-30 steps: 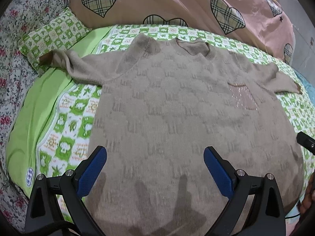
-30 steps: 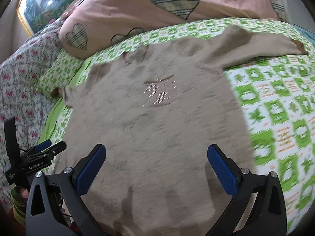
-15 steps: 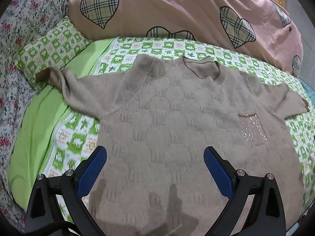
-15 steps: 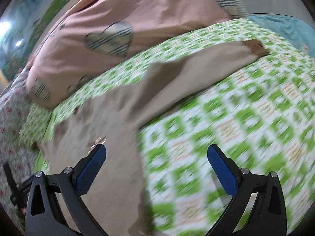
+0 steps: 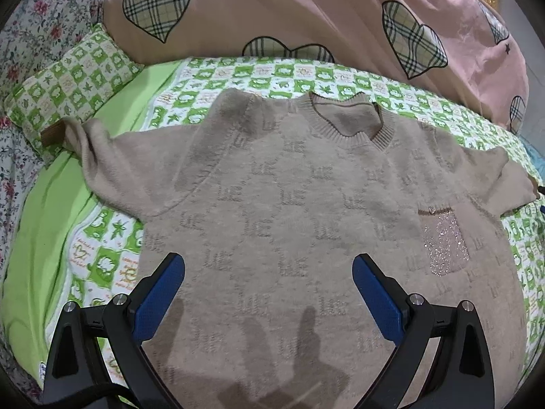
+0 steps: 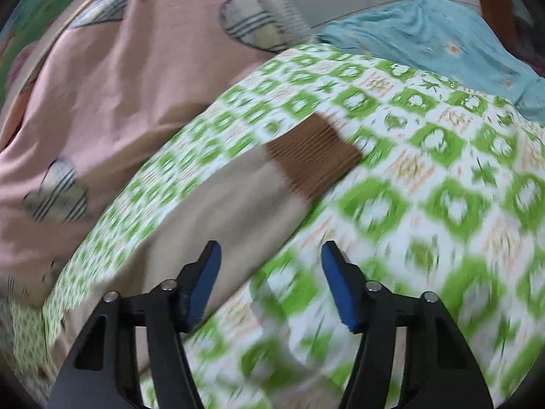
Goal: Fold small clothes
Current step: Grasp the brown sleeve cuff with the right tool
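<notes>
A beige knitted sweater [image 5: 289, 197] lies flat, face up, on the green checked bedsheet [image 5: 112, 238], both sleeves spread out and a sparkly pocket [image 5: 442, 242] on its right side. My left gripper [image 5: 269, 289] hovers open above the lower body of the sweater, nothing between its blue pads. In the blurred right wrist view, the sweater's sleeve [image 6: 218, 204] runs up to its brown ribbed cuff [image 6: 313, 160]. My right gripper [image 6: 270, 279] hangs over the sleeve's edge below the cuff, its jaws closing, with nothing pressed between the pads.
A pink quilt with plaid hearts [image 5: 289, 17] is piled behind the sweater. A green checked pillow [image 5: 68, 85] and floral fabric [image 5: 20, 44] lie at the left. A teal cloth [image 6: 425, 34] lies beyond the cuff at the bed's right.
My right gripper swung from the sweater's body out to the right sleeve and cuff, rolled, and its jaws narrowed. The left gripper drifted left over the sweater, still open.
</notes>
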Demonstrator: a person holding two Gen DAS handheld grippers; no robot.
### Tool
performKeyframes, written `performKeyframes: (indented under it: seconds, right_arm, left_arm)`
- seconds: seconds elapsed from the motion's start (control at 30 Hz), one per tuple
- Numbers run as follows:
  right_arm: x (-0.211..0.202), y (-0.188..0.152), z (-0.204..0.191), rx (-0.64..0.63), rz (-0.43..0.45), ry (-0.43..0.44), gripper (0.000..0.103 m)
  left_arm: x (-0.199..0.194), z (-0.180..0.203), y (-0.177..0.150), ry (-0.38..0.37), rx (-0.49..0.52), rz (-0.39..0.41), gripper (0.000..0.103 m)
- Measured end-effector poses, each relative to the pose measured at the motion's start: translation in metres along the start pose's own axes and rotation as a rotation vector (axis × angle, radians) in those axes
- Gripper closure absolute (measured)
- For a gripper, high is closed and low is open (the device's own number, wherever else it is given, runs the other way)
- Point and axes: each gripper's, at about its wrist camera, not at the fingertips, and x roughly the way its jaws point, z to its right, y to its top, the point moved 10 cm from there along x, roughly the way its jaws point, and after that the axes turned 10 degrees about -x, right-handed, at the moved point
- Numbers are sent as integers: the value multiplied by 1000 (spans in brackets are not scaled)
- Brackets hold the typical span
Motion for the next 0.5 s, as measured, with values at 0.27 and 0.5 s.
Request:
performKeyframes:
  seconds: [0.27, 0.5]
  right_arm:
    - [46, 35, 27, 25, -9, -48, 96]
    - [-16, 30, -60, -107, 81, 130, 96]
  left_arm:
    - [13, 10, -8, 5, 27, -38, 4]
    - [10, 8, -9, -11, 15, -37, 4]
